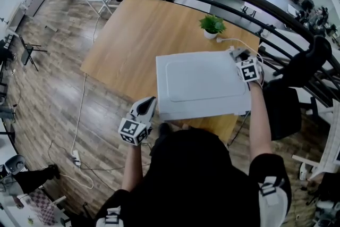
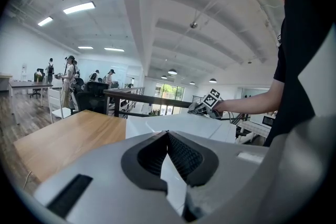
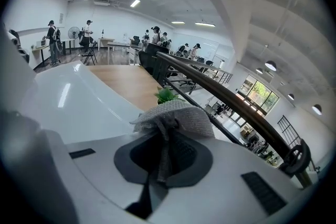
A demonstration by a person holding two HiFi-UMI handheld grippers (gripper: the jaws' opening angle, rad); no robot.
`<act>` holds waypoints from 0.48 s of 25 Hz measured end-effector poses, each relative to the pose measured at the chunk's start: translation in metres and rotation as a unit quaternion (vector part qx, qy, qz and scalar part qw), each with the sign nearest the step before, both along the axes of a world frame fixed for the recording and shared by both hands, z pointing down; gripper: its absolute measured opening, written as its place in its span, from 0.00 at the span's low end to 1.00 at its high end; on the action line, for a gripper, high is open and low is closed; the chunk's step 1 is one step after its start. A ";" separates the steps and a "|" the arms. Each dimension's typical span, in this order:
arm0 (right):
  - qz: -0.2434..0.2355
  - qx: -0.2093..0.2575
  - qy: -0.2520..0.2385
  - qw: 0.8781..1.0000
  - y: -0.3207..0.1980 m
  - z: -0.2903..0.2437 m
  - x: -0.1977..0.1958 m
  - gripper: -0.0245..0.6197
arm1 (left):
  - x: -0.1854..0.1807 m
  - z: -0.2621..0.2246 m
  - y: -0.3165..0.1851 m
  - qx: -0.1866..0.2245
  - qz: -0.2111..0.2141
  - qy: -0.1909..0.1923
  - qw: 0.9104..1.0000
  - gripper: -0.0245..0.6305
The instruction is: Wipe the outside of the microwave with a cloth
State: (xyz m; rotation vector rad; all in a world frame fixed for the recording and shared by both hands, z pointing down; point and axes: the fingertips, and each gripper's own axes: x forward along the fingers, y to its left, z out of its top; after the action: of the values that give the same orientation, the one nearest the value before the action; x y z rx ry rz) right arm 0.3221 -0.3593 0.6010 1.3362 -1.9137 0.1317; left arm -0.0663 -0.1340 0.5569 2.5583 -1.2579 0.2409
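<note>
The right hand-held gripper (image 3: 165,136) pinched a grey cloth (image 3: 176,115) just above the microwave (image 1: 202,82), at its far right top corner. Wiping seemed barely begun. The left hand-held gripper (image 2: 168,136), pressed together and empty, waited beside the near left corner. Only the right gripper view showed the cloth plainly; the head view alone showed the whole top and the worktop (image 1: 138,34).

A wooden table (image 1: 133,40) carries a white microwave (image 1: 202,85) at its near right corner. Just behind it stands a small potted plant (image 1: 212,25), with a white cable (image 1: 234,41) trailing beside.
</note>
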 end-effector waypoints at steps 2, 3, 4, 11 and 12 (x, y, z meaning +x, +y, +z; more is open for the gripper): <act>0.004 0.002 0.000 1.000 -0.001 0.001 -0.002 0.06 | -0.003 -0.001 -0.001 0.001 0.001 0.000 1.000 0.04; 0.006 0.003 -0.001 1.000 -0.001 0.001 -0.004 0.06 | -0.004 -0.001 -0.002 0.001 0.002 0.000 1.000 0.04; 0.006 0.004 -0.002 1.000 -0.001 0.001 -0.006 0.06 | -0.005 -0.001 -0.001 0.001 0.003 0.000 1.000 0.04; 0.003 0.002 0.007 1.000 -0.005 0.003 -0.018 0.06 | -0.016 0.001 -0.002 -0.001 0.002 0.000 1.000 0.04; 0.003 -0.001 0.006 1.000 -0.004 0.004 -0.020 0.06 | -0.017 0.001 -0.002 -0.001 0.002 0.001 1.000 0.04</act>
State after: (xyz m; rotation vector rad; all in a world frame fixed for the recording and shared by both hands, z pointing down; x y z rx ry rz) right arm 0.3020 -0.3633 0.6047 1.3391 -1.8988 0.1272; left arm -0.0832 -0.1360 0.5581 2.5591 -1.2526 0.2409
